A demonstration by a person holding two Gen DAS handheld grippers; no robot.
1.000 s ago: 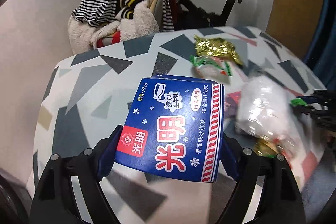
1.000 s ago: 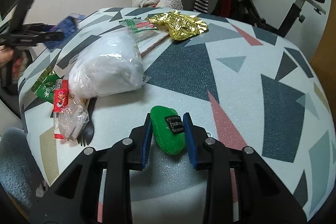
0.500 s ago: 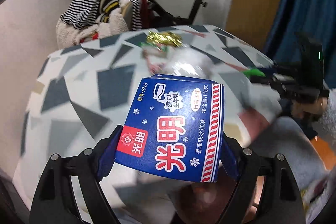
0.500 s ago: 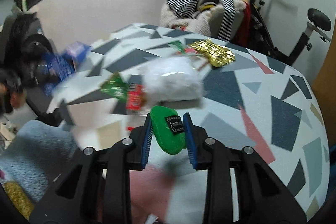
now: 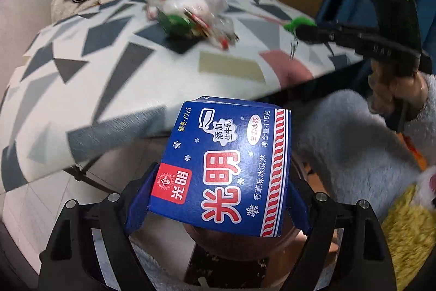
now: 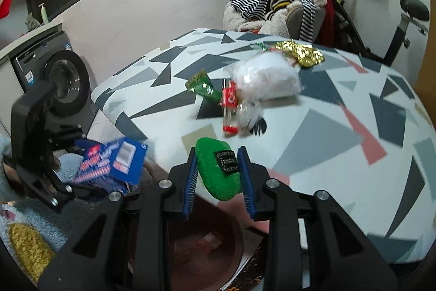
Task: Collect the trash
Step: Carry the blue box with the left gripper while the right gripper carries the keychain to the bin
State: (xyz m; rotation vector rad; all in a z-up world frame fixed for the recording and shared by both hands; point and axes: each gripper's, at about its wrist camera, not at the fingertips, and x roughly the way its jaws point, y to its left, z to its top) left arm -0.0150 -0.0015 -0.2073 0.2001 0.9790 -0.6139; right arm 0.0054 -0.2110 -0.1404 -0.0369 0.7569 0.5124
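Currently, left tongs (image 5: 218, 176) clamp a blue ice-cream carton (image 5: 226, 162); right tongs (image 6: 219, 171) clamp a green sponge (image 6: 215, 168) beyond the table (image 6: 340, 154) edge.

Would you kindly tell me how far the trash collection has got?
In hand: left tongs grip the blue carton; right tongs grip the green packet, both off the table edge. Left: gold wrapper, white bag, small wrappers on the table.

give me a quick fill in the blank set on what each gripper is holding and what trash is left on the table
1. The left gripper is shut on a ____ carton with red characters.
2. The right gripper grips a fuzzy ____ item with a black label.
3. A crumpled ____ foil wrapper lies at the far side of the patterned table.

Missing words: blue; green; gold
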